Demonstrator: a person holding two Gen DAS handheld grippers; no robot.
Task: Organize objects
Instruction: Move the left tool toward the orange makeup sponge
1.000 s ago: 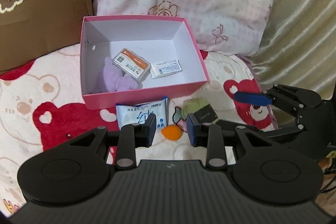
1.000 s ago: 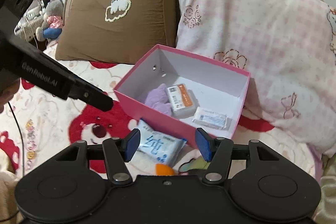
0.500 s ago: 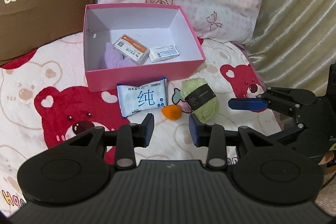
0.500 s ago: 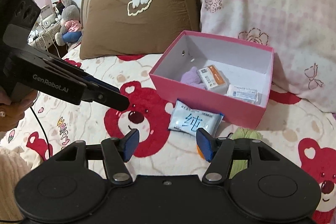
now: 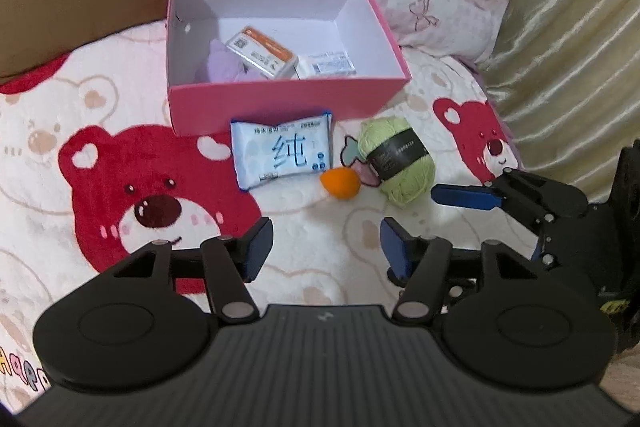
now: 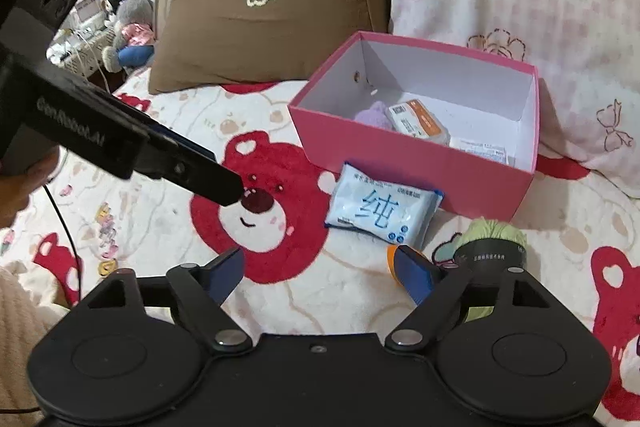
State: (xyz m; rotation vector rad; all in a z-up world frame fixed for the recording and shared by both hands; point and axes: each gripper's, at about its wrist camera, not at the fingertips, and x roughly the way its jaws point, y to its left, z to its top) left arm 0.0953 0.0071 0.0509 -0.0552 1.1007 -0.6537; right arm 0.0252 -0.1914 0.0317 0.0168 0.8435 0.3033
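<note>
Both grippers have sunk toward the bear-print blanket (image 5: pixel 120 115) and their jaws have just been opening, nothing between them. The left gripper (image 5: pixel 326 247) stands half spread, tilted down at a small orange sponge (image 5: pixel 340 183). The right gripper (image 6: pixel 318 277) gapes wider; its right pad hides most of that sponge.

A blue-white wipes packet (image 5: pixel 284 153) lies flat against the open pink cardboard box's (image 5: pixel 280 99) near wall, long axis along it. A green yarn skein (image 5: pixel 398 161) points toward the blanket's right edge. Inside the box, an orange-white carton (image 5: pixel 262 53) leans on something lilac, hard to identify.
</note>
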